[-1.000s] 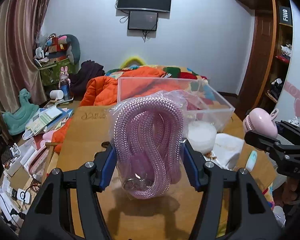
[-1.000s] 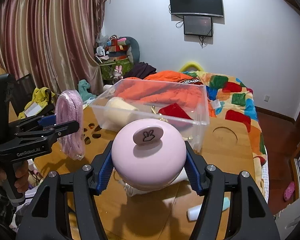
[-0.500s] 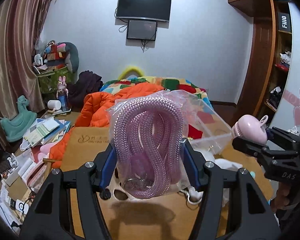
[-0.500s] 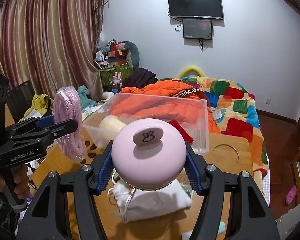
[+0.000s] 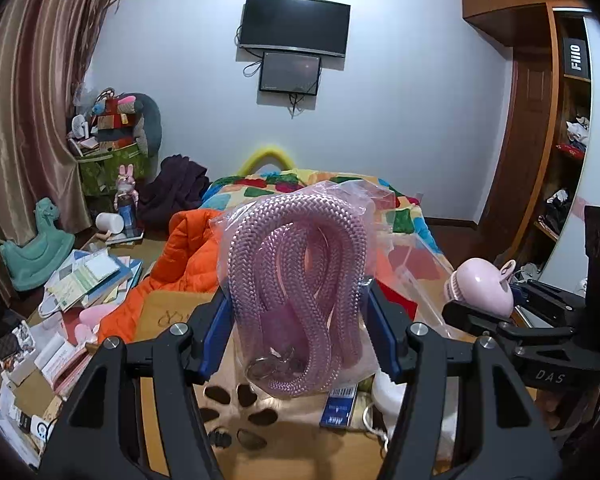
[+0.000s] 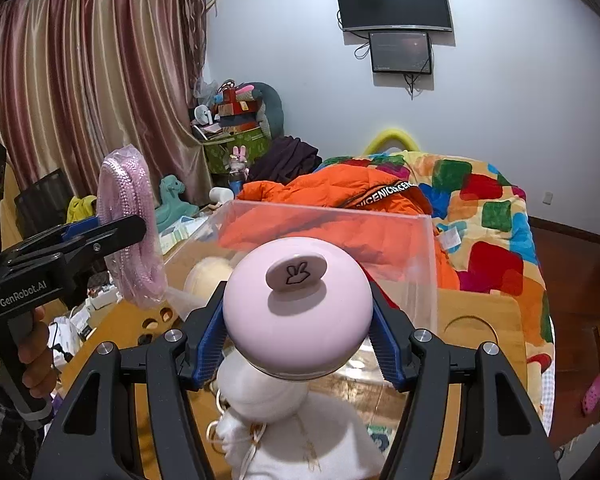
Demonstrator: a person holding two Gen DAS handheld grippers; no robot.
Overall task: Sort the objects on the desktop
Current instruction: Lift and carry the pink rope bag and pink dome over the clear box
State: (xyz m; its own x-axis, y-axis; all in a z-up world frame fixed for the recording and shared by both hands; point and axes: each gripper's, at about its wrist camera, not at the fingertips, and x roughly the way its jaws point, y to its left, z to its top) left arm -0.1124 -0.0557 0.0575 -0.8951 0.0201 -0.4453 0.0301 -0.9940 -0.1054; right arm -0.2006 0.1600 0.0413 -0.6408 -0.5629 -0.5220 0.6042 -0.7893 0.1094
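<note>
My left gripper [image 5: 300, 324] is shut on a bagged coil of pink rope [image 5: 296, 280] and holds it up above the wooden table [image 5: 172, 316]. The rope also shows at the left of the right wrist view [image 6: 130, 232]. My right gripper [image 6: 298, 328] is shut on a round pink device with a bunny mark [image 6: 298, 304], held just in front of the clear plastic box [image 6: 416, 248]. That pink device shows at the right of the left wrist view [image 5: 480, 288]. A cream round object [image 6: 208, 276] lies inside the box.
A white drawstring pouch [image 6: 292, 440] lies on the table under my right gripper. A blue barcoded pack [image 5: 338, 406] lies under the rope. An orange jacket [image 6: 340, 196] and a colourful bed [image 6: 480, 200] are behind the table. Books and clutter [image 5: 88, 276] cover the floor at left.
Both grippers have risen and tilted up with their loads. The box and table have dropped lower in both views. Neither grip has changed.
</note>
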